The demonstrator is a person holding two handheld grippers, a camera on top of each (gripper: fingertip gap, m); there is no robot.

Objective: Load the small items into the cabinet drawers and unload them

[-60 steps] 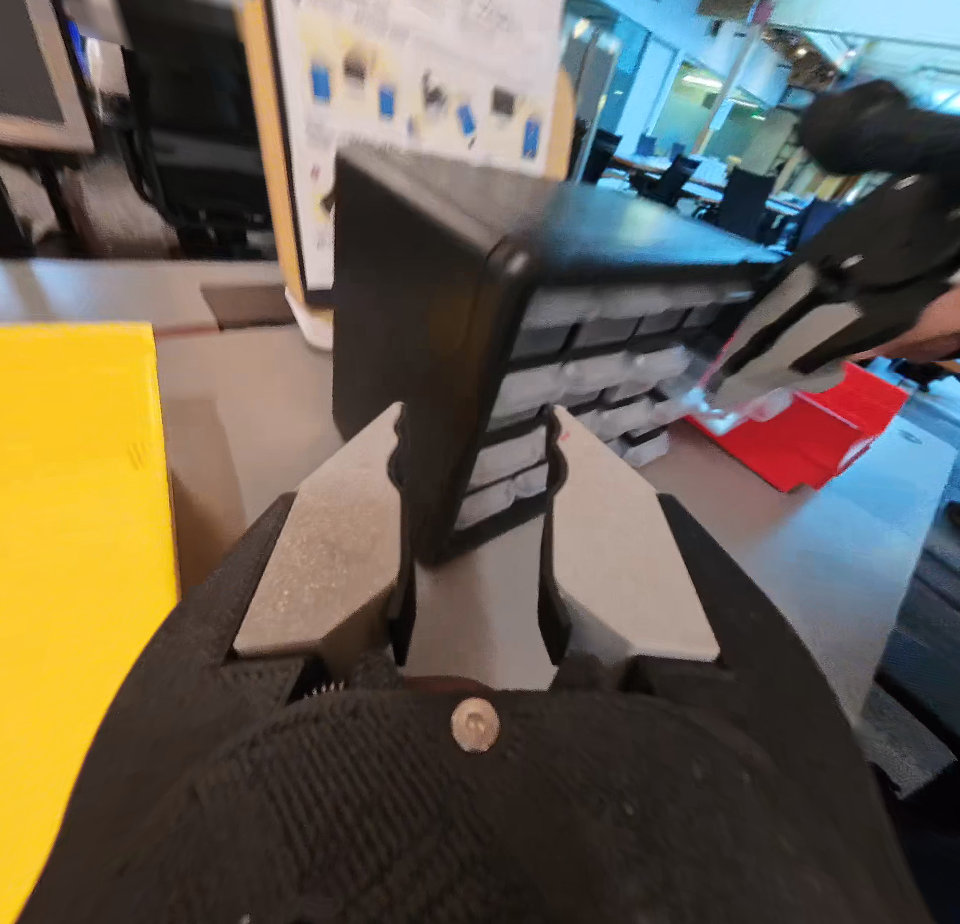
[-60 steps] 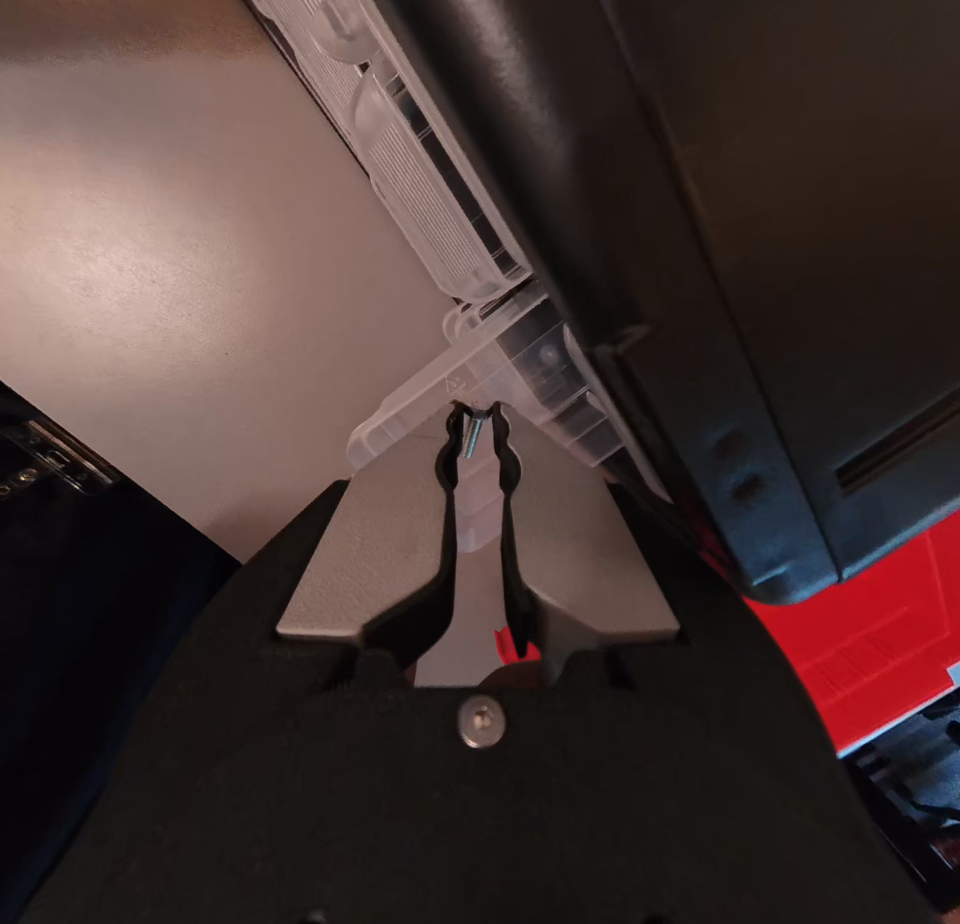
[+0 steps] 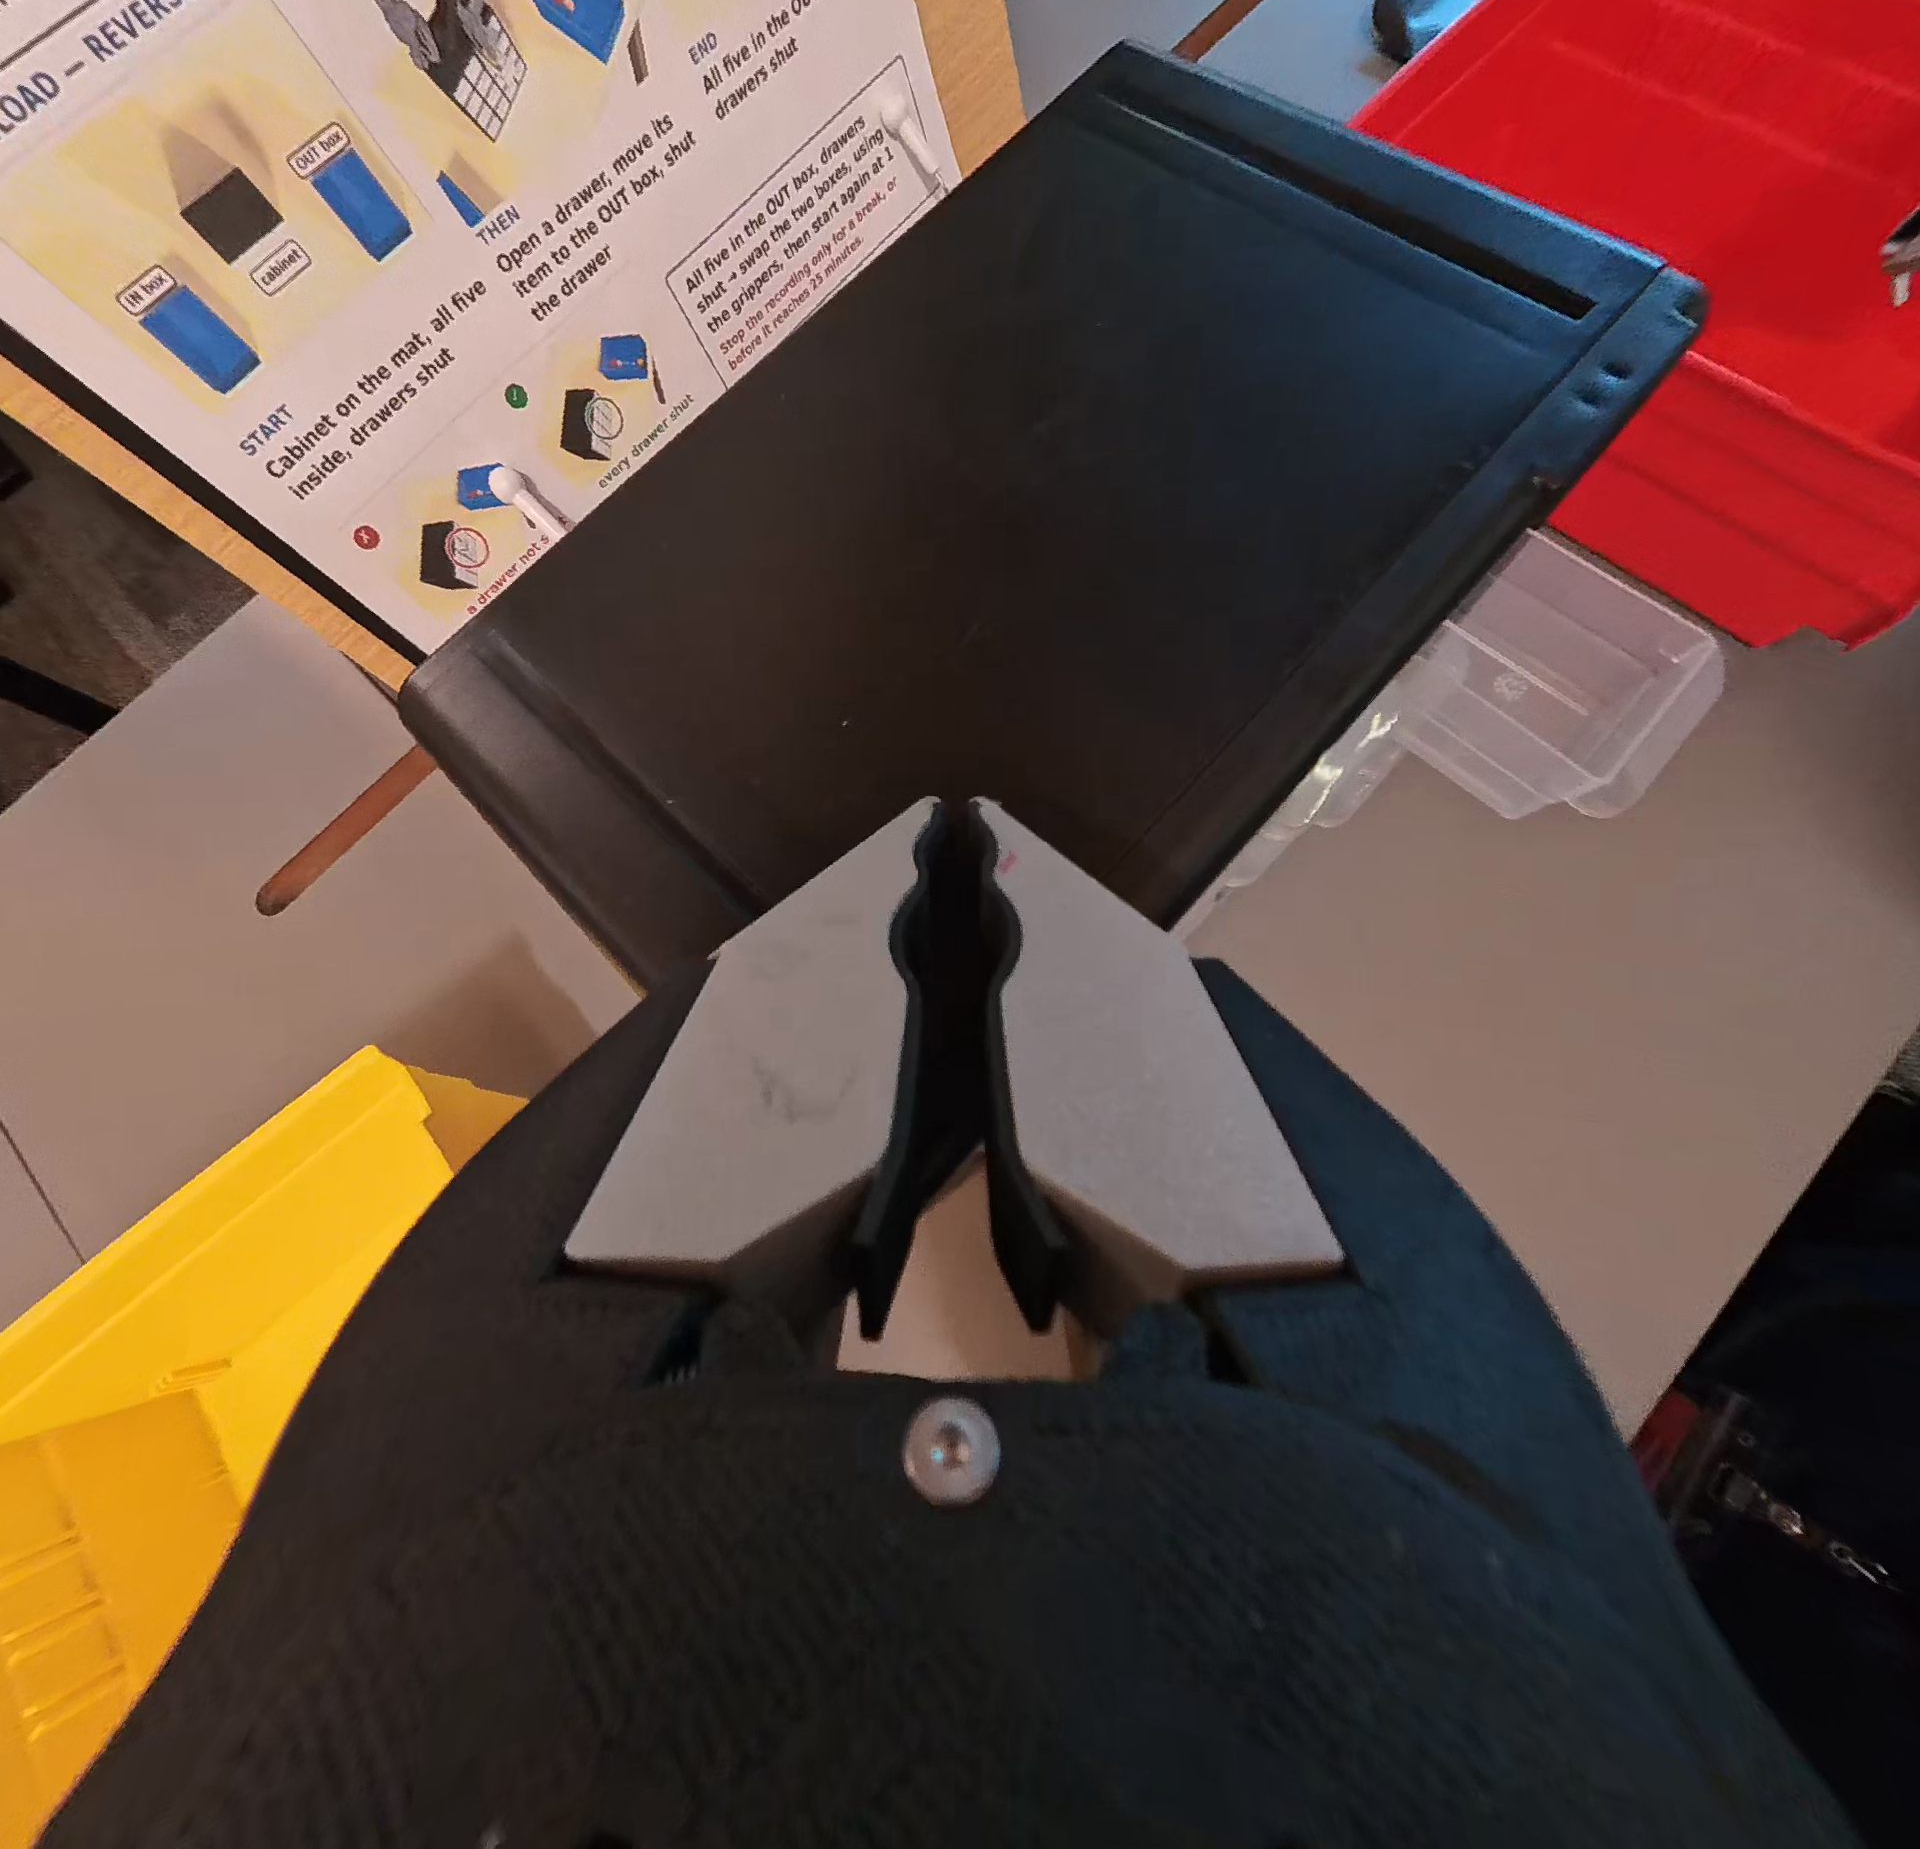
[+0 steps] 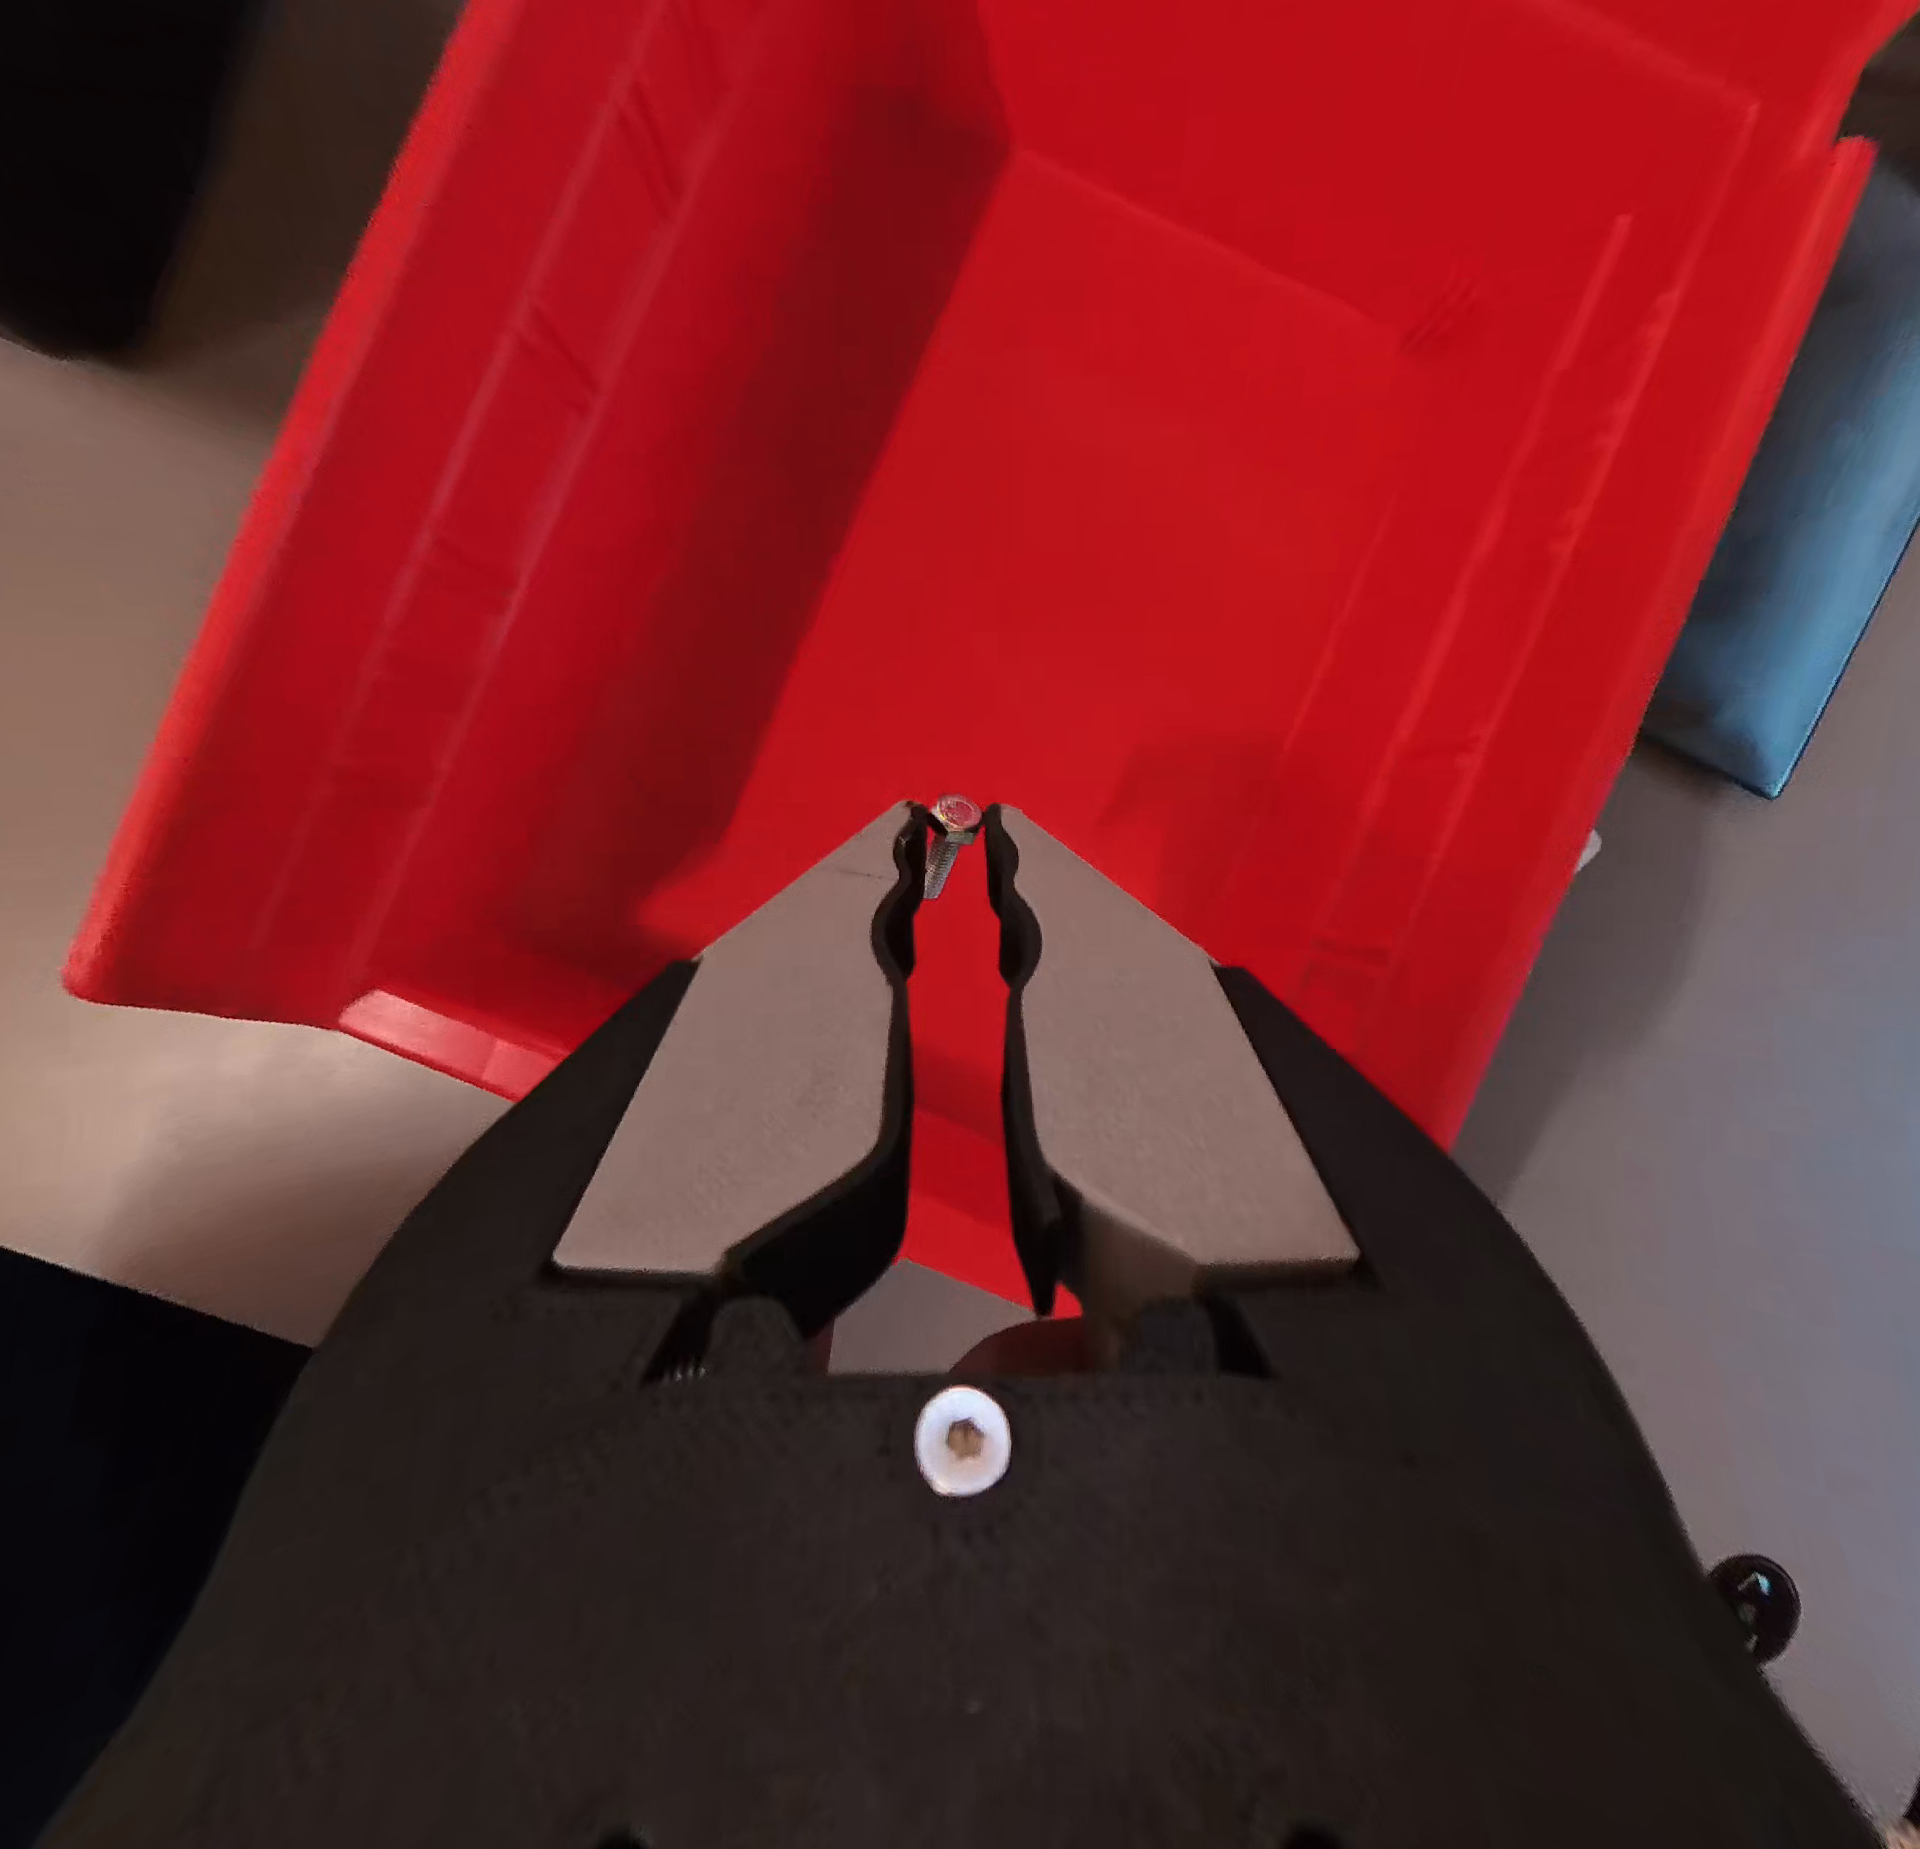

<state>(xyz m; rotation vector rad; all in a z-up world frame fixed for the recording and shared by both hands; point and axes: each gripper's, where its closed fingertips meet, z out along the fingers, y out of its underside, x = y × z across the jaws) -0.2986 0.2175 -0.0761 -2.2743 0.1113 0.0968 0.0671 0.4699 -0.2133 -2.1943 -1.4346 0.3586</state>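
Right gripper (image 4: 954, 823) over the red bin (image 4: 582, 469), fingers clamped on a small silver hex bolt (image 4: 948, 843). Bolt head pinched at the very tips, both pads pressing on it, threaded shank angled back into the gap between the fingers. Bolt up in the air above the bin floor, not touching it. Bin sits on the grey surface (image 4: 156, 1124); something blue (image 4: 1808, 552) just beyond the bin's far right side.

Left gripper (image 3: 954, 812) above the black cabinet (image 3: 1039, 449), looking down on its top panel, tips near its closest corner. Fingers (image 3: 810, 1020) brought together, only a thin dark slit between the tips, nothing in them. Contact with the cabinet top: can't tell.

One clear plastic drawer (image 3: 1558, 698) pulled out of the cabinet front, on the side nearest the red bin (image 3: 1714, 241). Contents not readable through the plastic. Other drawer fronts barely visible along the same edge.

Yellow bin (image 3: 156, 1384) at the left, near the gripper body, well apart from the red one. Printed instruction poster (image 3: 416, 189) propped behind the cabinet, on a wooden board. Cabinet and both bins all on the same grey surface (image 3: 1455, 1020).
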